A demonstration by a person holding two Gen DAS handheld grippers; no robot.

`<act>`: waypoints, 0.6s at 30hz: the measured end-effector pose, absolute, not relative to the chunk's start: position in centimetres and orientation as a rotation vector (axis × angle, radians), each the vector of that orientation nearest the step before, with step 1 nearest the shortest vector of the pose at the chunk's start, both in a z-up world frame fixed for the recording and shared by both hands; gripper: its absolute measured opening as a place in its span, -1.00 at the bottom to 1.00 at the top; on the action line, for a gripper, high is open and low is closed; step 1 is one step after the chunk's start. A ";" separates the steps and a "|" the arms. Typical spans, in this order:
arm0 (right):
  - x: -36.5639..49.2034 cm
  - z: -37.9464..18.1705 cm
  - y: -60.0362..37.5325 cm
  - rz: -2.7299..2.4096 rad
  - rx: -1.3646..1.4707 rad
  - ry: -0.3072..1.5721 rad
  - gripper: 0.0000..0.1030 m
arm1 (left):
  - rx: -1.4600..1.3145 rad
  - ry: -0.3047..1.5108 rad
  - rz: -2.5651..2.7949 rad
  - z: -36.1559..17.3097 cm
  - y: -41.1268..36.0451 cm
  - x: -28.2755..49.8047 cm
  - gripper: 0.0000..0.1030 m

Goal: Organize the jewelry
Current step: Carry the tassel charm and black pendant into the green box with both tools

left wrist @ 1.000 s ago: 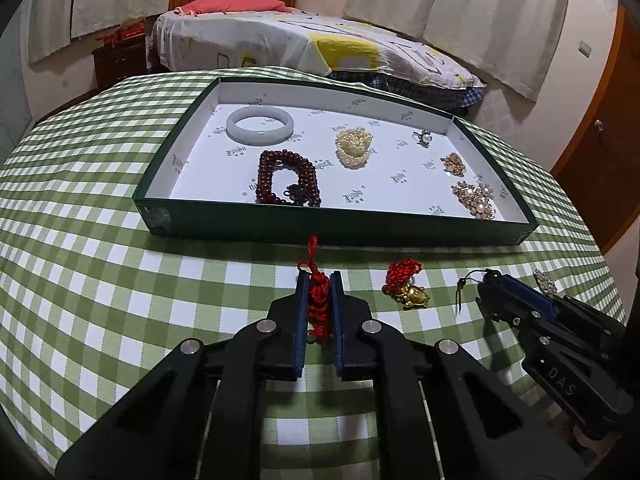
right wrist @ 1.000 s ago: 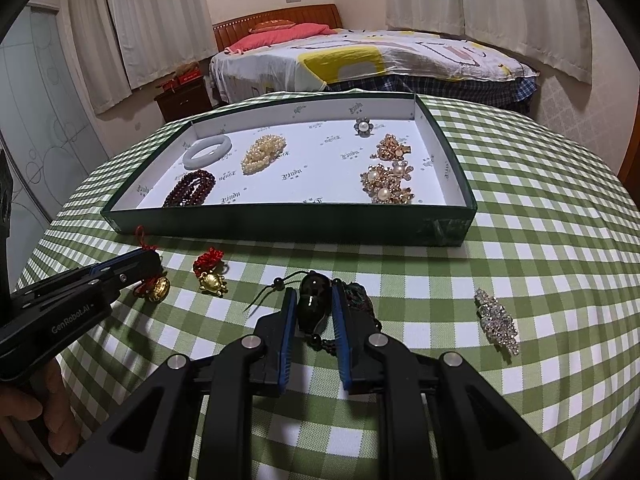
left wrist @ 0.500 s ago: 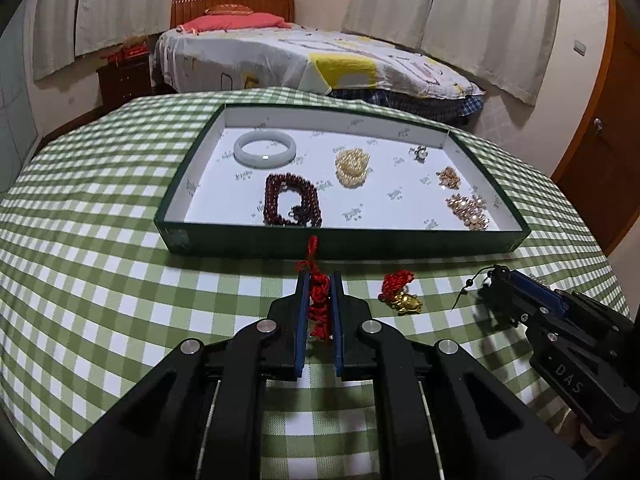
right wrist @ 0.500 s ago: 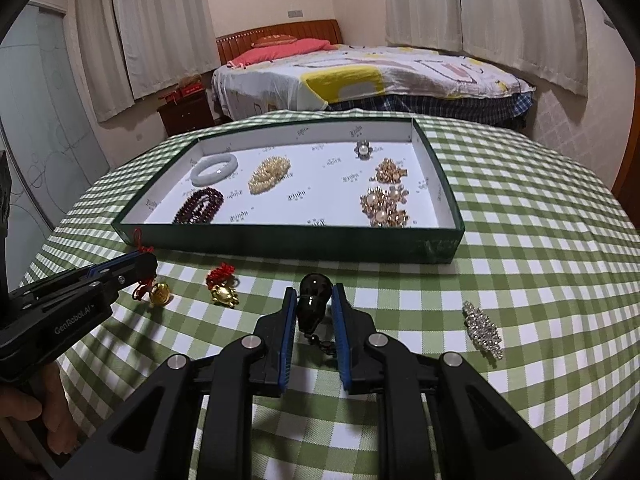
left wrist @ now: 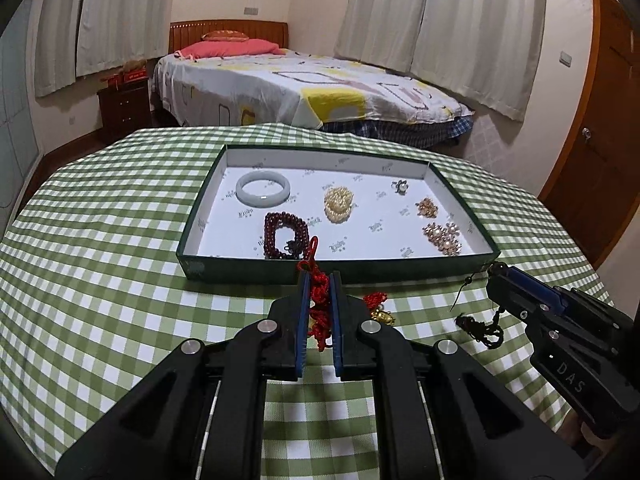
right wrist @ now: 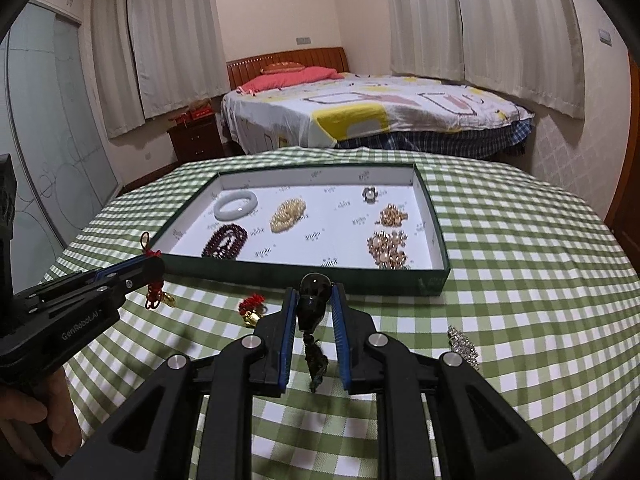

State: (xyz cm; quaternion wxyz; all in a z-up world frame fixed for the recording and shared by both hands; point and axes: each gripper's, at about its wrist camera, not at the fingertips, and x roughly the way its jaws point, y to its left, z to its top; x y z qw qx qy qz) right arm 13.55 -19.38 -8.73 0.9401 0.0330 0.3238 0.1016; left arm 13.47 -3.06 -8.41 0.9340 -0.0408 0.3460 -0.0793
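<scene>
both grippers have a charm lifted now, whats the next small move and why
Probably carry both forward over the near wall of the green tray and set them on bare white floor. The left gripper is shut on the red knot charm and the right gripper on the black pendant; both hang just short of the tray, whose middle looks free of pieces.

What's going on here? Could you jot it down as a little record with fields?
Setting: table with green checked cloth, bed behind
Tray: holds white bangle, dark red beads, pearl cluster, ring, two brooches
Left hand-held gripper: shut on red charm, lifted
Right hand-held gripper: shut on black pendant, lifted
On cloth: second charm, crystal brooch
</scene>
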 end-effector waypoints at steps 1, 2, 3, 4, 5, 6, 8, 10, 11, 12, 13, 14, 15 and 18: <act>13.4 -8.6 -19.4 0.208 0.067 0.657 -0.64 | -0.085 0.702 -0.163 -8.1 -3.0 13.3 -0.81; 13.3 -8.4 -19.4 0.208 0.068 0.651 -0.64 | -0.086 0.697 -0.164 -8.0 -3.0 13.2 -0.81; 13.2 -8.2 -19.4 0.209 0.069 0.645 -0.64 | -0.088 0.690 -0.165 -7.7 -3.0 13.0 -0.81; 13.2 -7.9 -19.4 0.209 0.070 0.638 -0.64 | -0.089 0.683 -0.166 -7.4 -3.0 12.9 -0.81; 13.1 -7.6 -19.4 0.210 0.071 0.631 -0.64 | -0.090 0.677 -0.167 -7.2 -2.9 12.9 -0.81; 13.1 -7.4 -19.4 0.211 0.073 0.625 -0.64 | -0.091 0.671 -0.168 -7.0 -2.9 12.8 -0.81; 13.2 -6.6 -19.5 0.214 0.079 0.608 -0.64 | -0.092 0.656 -0.172 -6.3 -2.8 12.7 -0.81; 13.3 -5.9 -19.6 0.215 0.079 0.588 -0.64 | -0.094 0.642 -0.175 -5.7 -2.8 12.7 -0.81; 13.4 -5.6 -19.5 0.216 0.078 0.580 -0.64 | -0.096 0.630 -0.179 -5.2 -2.8 12.8 -0.81; 13.5 -5.3 -19.5 0.217 0.077 0.571 -0.64 | -0.097 0.623 -0.181 -4.9 -2.8 12.9 -0.81; 13.7 -4.8 -19.5 0.219 0.075 0.560 -0.64 | -0.098 0.614 -0.184 -4.5 -2.8 13.1 -0.81; 13.9 -4.6 -19.5 0.221 0.072 0.553 -0.64 | -0.098 0.606 -0.186 -4.1 -2.9 13.3 -0.81; 14.2 -4.2 -19.4 0.224 0.067 0.543 -0.64 | -0.097 0.599 -0.188 -3.9 -2.9 13.5 -0.81; 15.1 -3.3 -19.1 0.226 0.055 0.514 -0.64 | -0.094 0.572 -0.193 -2.9 -3.3 14.4 -0.81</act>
